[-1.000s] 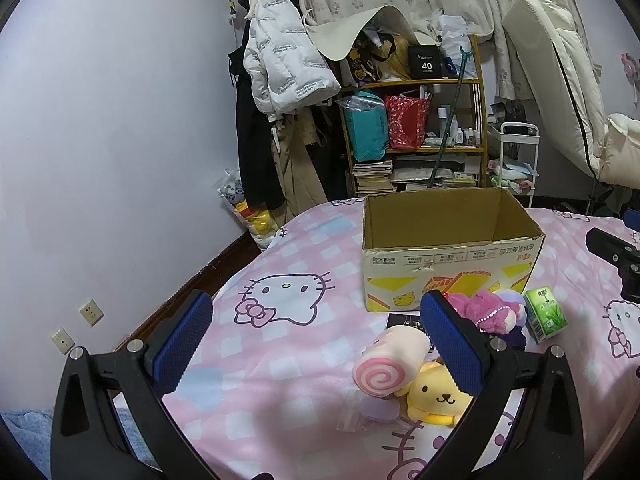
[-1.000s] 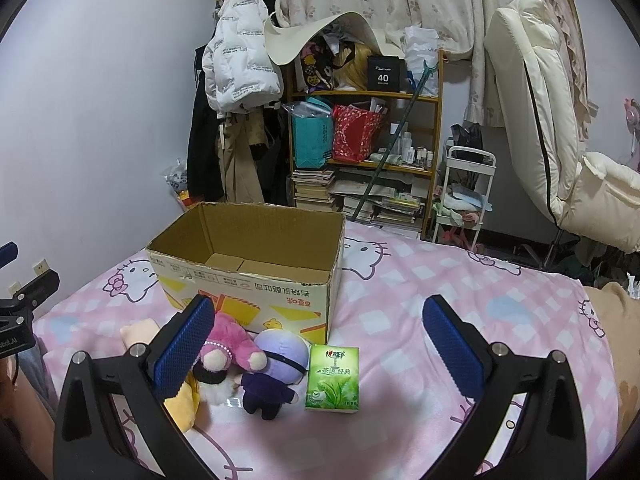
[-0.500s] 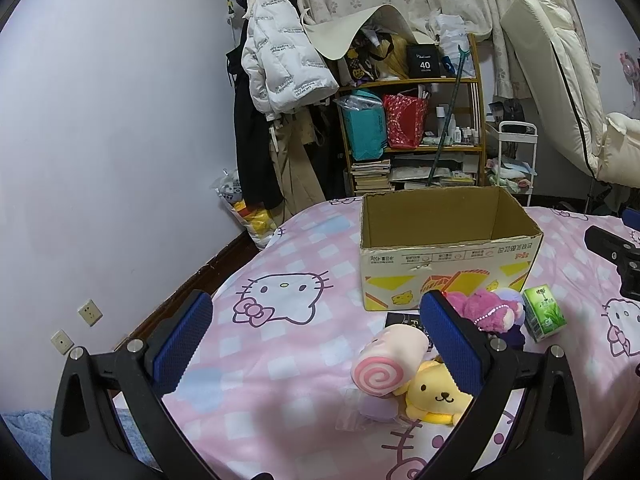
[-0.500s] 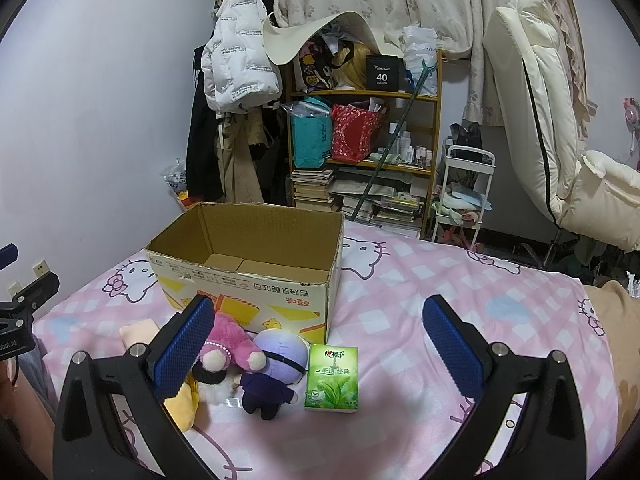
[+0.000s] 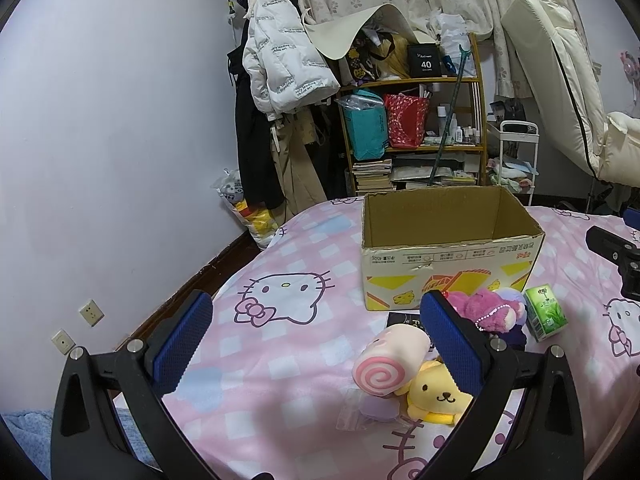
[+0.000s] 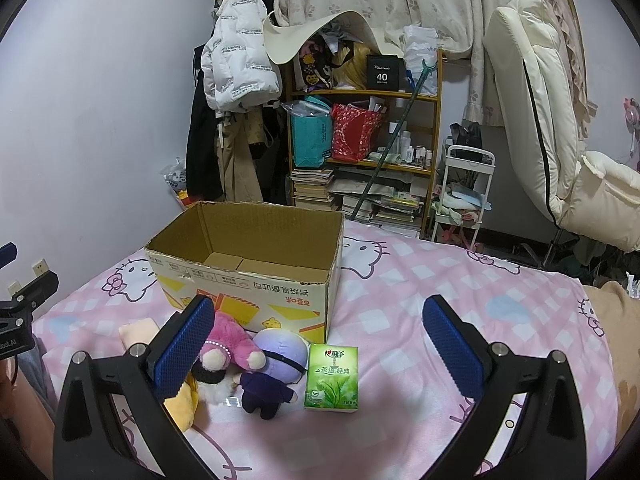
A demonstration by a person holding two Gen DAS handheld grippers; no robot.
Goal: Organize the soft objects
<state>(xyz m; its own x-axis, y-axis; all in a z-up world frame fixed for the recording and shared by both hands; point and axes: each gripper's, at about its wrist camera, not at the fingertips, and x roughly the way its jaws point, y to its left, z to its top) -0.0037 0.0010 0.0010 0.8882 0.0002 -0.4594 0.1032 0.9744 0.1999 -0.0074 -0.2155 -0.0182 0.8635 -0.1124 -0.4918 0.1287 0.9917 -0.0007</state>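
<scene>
Both tongs hang over the bed (image 5: pixel 280 264), wide open, nothing in either of them. The box (image 5: pixel 448 264) sits open and looks bare inside, so I'd call this the very start: pick a first toy and go.

Starting at the left: the left tongs (image 5: pixel 316 344) have blue pads spread well apart, with only bedsheet between them. Just off the right pad lies the roll (image 5: pixel 390 364), a pink swirl cushion, touching the yellow plush (image 5: pixel 438 398) in front of it. That roll is the natural first grab for this side. Swing right, straddle it across its round body, not the ends, and close gently; it looks squashy, so sink the pads in a bit before lifting. Mind the clear wrapper (image 5: pixel 352 412) lying beside it.

Moving right, the pink plush (image 6: pixel 230 340) and the purple doll (image 6: pixel 276 364) are bunched together right against the box front. The tissue pack (image 6: pixel 331 378) stands just beside the doll.

The right tongs (image 6: pixel 316 344) gape just as wide. The left pad hangs over the pink plush. Best bet here is the doll: come down around its big head, clear of the pack, so it isn't knocked over. Lift high enough to clear the box rim, then drop inside.
</scene>
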